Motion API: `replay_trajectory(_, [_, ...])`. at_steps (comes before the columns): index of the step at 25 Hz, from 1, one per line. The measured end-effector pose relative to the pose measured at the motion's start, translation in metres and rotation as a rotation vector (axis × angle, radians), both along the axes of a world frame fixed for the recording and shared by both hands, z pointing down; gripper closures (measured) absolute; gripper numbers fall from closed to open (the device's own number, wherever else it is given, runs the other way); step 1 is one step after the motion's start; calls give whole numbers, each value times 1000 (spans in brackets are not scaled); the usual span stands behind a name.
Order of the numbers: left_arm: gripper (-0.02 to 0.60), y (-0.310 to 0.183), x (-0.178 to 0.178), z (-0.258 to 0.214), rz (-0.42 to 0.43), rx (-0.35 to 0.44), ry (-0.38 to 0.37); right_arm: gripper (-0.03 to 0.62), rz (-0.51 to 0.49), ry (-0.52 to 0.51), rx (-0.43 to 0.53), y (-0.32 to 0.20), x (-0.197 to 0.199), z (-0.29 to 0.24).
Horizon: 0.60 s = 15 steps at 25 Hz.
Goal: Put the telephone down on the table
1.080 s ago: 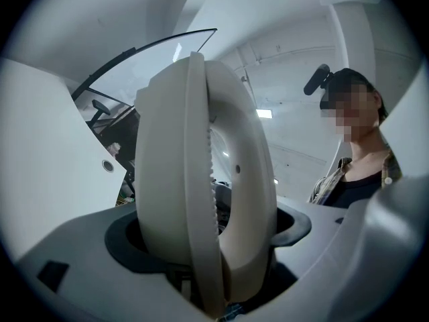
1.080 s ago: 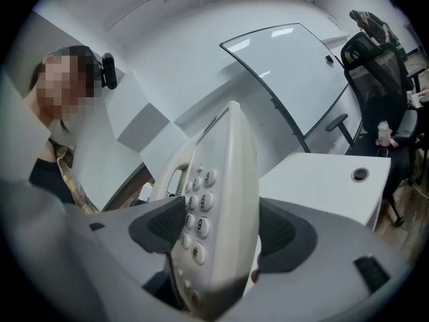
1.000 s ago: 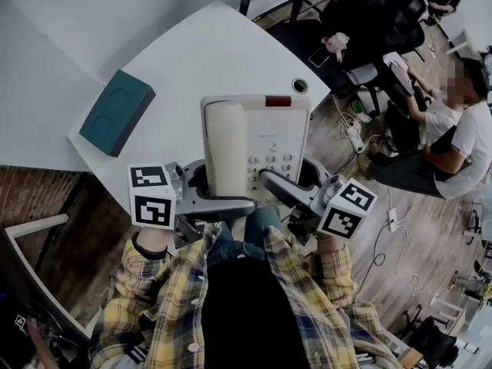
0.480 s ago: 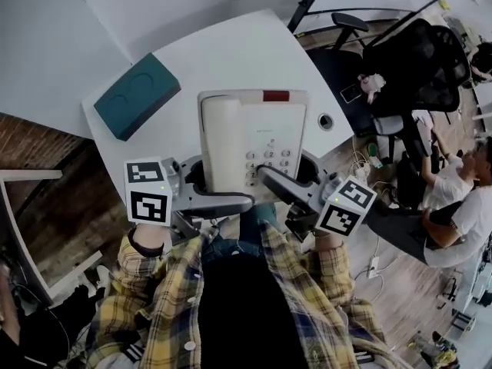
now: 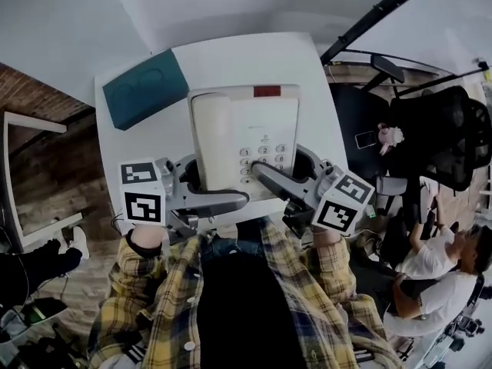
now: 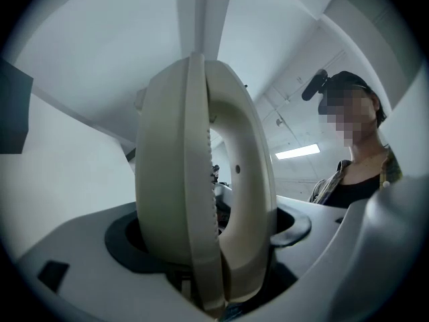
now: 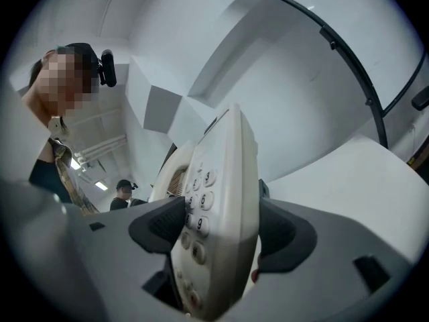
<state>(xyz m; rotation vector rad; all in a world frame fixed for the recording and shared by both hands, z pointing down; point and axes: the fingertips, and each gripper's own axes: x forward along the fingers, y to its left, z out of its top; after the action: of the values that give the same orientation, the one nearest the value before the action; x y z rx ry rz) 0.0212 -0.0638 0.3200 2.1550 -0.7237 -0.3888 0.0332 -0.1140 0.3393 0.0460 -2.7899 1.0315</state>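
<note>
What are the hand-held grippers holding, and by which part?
The telephone: the left hand-held gripper clamps its handset side, the right hand-held gripper its keypad side.

- The left gripper (image 5: 209, 191) is held low in front of the body and points in from the left
- Its fingers (image 6: 124, 237) squeeze the handset side of the telephone (image 5: 246, 141)
- The right gripper (image 5: 283, 174) points in from the right, and its fingers (image 7: 157, 223) press on the side with the keys
- The left hand (image 5: 146, 241) and right hand (image 5: 323, 238) are close to the belly, with both arms bent
</note>
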Motion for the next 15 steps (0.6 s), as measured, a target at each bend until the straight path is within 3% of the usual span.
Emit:
replay_trajectory(9, [163,-9,-8,-8,-226,12,-14,295,-226,-23,19,-11,-19,-9])
replay_trajectory(15, [163,-14,-8,-13,-312,10,-27,295,-317,-35,16,-16,-24,-14])
